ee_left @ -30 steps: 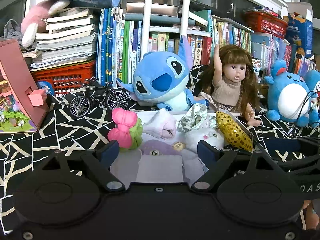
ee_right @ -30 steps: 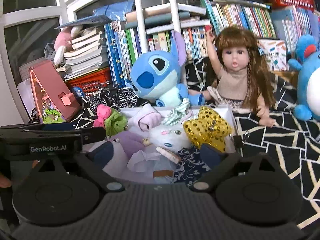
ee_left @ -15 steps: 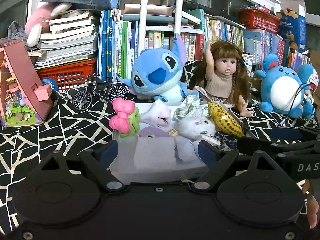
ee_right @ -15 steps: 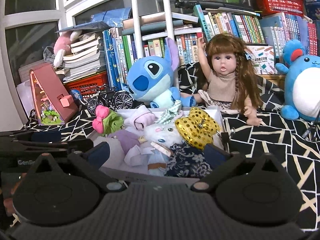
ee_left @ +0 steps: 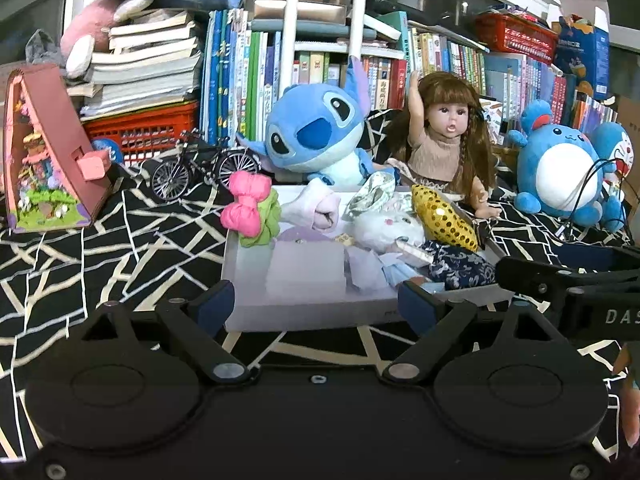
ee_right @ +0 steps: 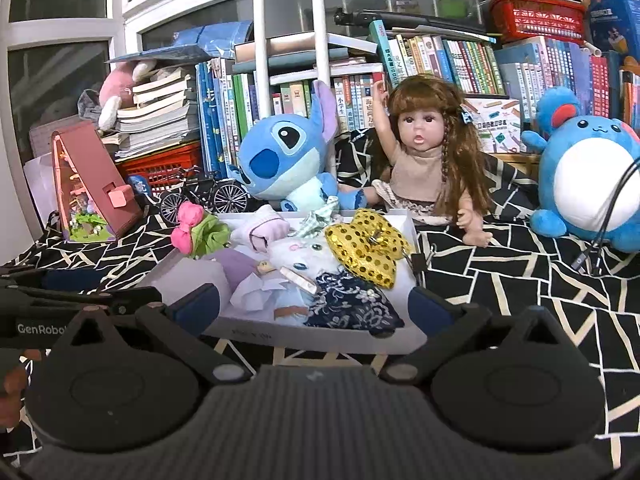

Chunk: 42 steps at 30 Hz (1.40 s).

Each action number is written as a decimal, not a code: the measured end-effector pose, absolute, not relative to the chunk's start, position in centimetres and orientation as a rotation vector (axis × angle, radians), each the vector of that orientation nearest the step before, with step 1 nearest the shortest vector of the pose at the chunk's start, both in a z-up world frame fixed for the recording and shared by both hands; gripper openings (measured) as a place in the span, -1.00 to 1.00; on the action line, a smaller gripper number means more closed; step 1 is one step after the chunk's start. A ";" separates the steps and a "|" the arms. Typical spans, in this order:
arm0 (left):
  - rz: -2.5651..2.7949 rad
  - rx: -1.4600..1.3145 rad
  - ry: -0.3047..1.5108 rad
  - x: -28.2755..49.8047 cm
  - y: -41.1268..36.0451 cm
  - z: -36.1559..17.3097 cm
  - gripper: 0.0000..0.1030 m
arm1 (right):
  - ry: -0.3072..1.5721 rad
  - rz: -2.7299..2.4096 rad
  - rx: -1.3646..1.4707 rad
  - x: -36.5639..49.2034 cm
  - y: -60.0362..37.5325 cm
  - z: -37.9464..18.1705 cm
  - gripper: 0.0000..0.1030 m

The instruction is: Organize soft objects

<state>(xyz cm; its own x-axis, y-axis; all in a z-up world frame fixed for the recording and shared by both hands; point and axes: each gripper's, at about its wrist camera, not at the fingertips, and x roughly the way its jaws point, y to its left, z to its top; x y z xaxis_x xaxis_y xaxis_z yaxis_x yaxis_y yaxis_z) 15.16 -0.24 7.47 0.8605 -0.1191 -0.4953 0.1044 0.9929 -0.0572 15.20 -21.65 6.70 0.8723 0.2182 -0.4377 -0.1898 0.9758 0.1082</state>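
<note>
Both cameras sit low behind their own gripper fingers and look forward and slightly down across the patterned cloth toward the far bookshelf. The left wrist view looks from near the left front of the white tray (ee_left: 304, 316); the right wrist view stands near its right front corner, tray (ee_right: 312, 336). Both share the tray, blue plush (ee_left: 316, 132) (ee_right: 280, 152) and doll (ee_left: 444, 136) (ee_right: 420, 152). Each catches the other gripper at its edge.

blue plush (ee_right: 588, 184) cropped, book titles illegible

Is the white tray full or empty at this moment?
Full. The white tray holds a gold sequin bow, white plush, navy floral cloth and more.
</note>
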 end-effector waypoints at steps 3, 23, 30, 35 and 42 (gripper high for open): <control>-0.102 -0.040 0.534 15.1 -0.2 6.8 0.72 | 0.464 0.199 0.061 14.8 -21.8 6.4 1.00; -0.042 -0.031 0.634 15.6 -1.2 1.8 0.72 | 0.585 0.102 0.066 14.8 -22.3 1.5 1.00; -0.025 -0.030 0.652 15.9 -1.3 1.1 0.72 | 0.620 0.094 0.064 15.1 -22.2 0.5 1.00; -0.013 -0.020 0.654 15.9 -1.5 0.6 0.74 | 0.643 0.085 0.061 15.4 -22.0 0.0 1.00; -0.011 -0.008 0.653 16.0 -1.7 0.4 0.80 | 0.661 0.073 0.039 15.7 -21.8 -0.3 1.00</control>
